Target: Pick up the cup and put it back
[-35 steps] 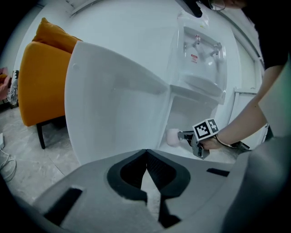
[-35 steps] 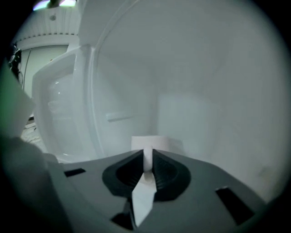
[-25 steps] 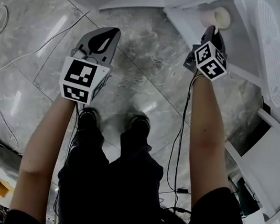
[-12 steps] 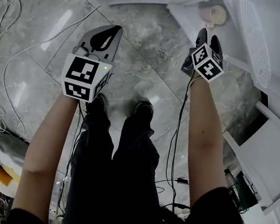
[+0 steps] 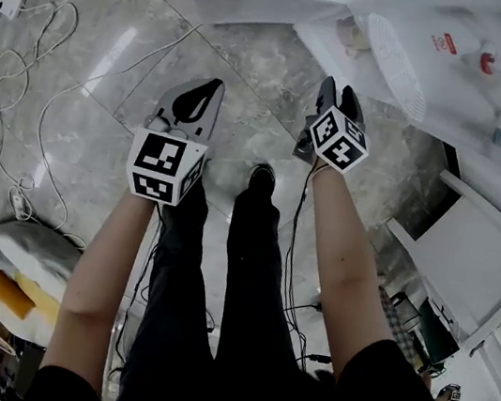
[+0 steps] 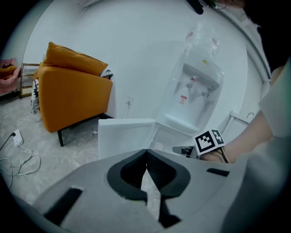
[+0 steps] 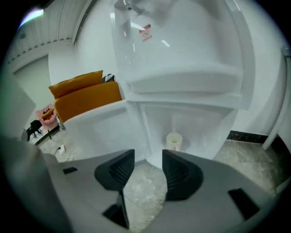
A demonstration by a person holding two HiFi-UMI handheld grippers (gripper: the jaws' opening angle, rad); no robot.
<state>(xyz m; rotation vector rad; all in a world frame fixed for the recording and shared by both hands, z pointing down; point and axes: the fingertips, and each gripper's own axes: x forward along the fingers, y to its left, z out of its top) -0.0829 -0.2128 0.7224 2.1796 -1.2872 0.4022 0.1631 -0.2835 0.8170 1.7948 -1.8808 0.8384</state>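
Cup [image 7: 174, 140] stands inside dispenser [image 7: 191, 86] beyond right tool [image 7: 148, 157], jaws just opened, empty; left tool [image 6: 146, 152] closed.

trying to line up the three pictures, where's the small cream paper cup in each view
Head view: small cream paper cup, top centre, inside the open lower compartment of the tall white water dispenser.
Left gripper view: probably the faint pale round shape low centre; too blurred to be sure.
Right gripper view: centre, on the compartment floor.
Shared landmark: the water dispenser.
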